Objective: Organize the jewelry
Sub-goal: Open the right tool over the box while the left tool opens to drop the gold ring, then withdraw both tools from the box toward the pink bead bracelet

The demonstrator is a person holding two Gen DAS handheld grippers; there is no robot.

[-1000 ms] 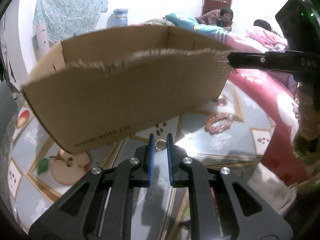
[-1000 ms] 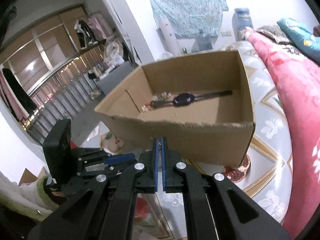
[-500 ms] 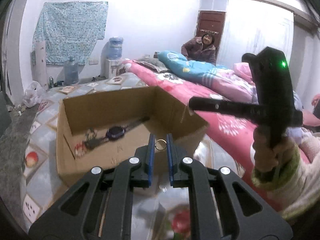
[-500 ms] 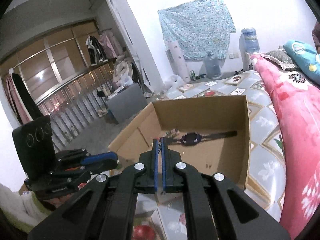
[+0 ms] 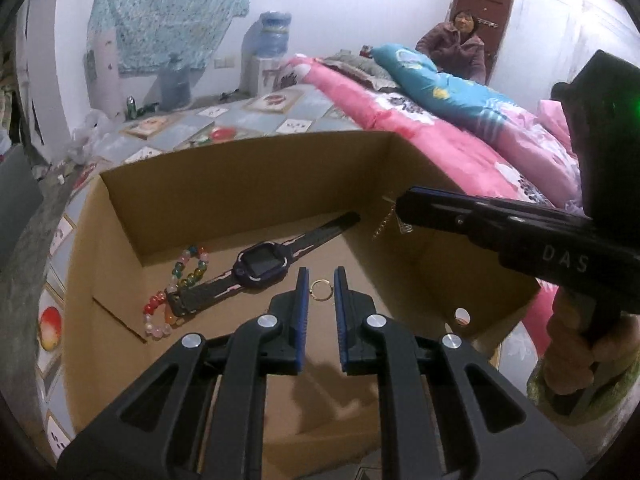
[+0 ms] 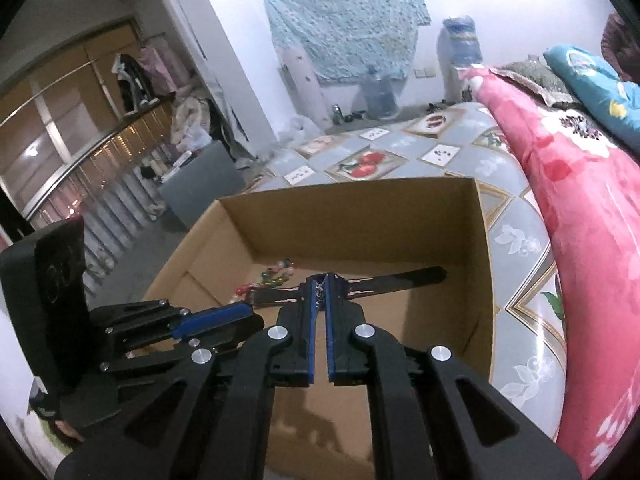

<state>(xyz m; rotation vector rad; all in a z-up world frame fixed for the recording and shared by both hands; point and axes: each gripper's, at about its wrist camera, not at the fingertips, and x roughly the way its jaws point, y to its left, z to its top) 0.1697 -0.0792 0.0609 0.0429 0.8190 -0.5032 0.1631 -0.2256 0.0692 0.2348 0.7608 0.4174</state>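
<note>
**Clerk:** Entries, largest first?

**Keeper:** Item one: open brown cardboard box (image 5: 240, 148), filling the centre of both views. Item two: left gripper (image 5: 321, 276), black with blue pads, at lower centre over the box floor. Its jaws had just been opening and stood apart. Item three: right gripper (image 6: 319, 280), same make, reaching in from the right of the left view. Its jaws had also just been opening, to a narrow slit. Item four: dark smartwatch with long strap (image 5: 262, 264), flat on the box floor, centre left. Item five: multicoloured bead bracelet (image 5: 188, 276), touching the strap's left end. Item six: thin gold ring (image 5: 321, 290), between the left pads and seemingly no longer pinched. Item seven: fine silver chain piece (image 6: 319, 296), between the right pads near their tips. Whether it was still nipped could not be told for certain.

**Clerk:** Hazards?

**Keeper:** The ring could bounce or roll out of sight under the strap. The chain piece hung close to the box's right wall; if it snagged a pad it might be carried outside on withdrawal.

**Clerk:** Surroundings?

**Keeper:** Pink floral quilt (image 5: 420, 140), upper right, against the box. Fruit-printed cloth (image 5: 224, 120) beneath and behind. A seated person (image 5: 460, 48), upper right, well apart. Nothing barred the drop except the box walls.
</note>
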